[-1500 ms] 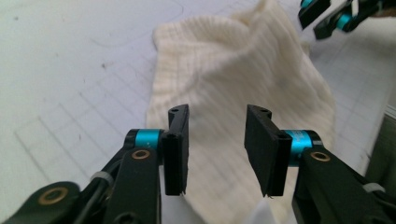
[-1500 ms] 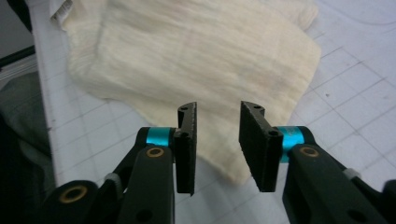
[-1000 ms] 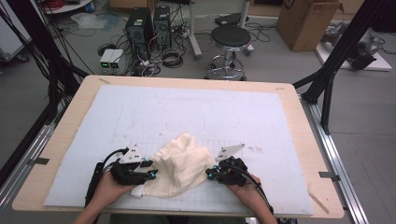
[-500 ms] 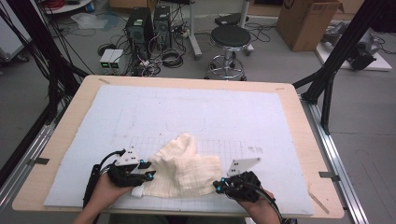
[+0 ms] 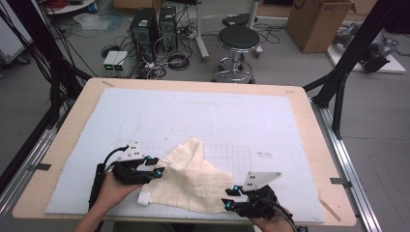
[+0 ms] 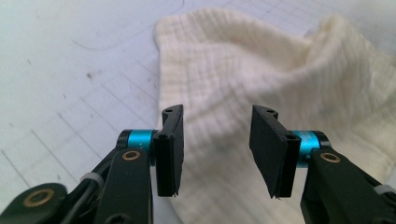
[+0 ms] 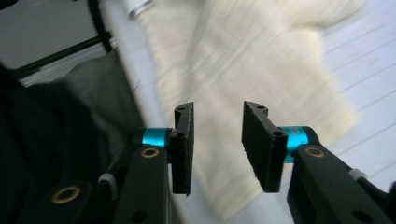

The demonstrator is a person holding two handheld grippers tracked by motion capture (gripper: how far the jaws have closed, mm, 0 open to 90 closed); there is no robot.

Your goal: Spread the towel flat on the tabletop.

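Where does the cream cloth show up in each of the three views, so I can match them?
High view: the cream cloth lies crumpled at the near edge of the table, between the two hand-held grippers.
Left gripper view: cloth spreads across the centre and right, behind the open jaws.
Right gripper view: cloth, blurred, runs from the top down past the open jaws.
Shared landmark: the gridded white mat under the cloth.

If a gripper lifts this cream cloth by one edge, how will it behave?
The cream cloth probably droops limply: it already lies in soft folds. Its thin waffle weave suggests lightness. Pushed, it would likely bunch rather than slide on the white mat.
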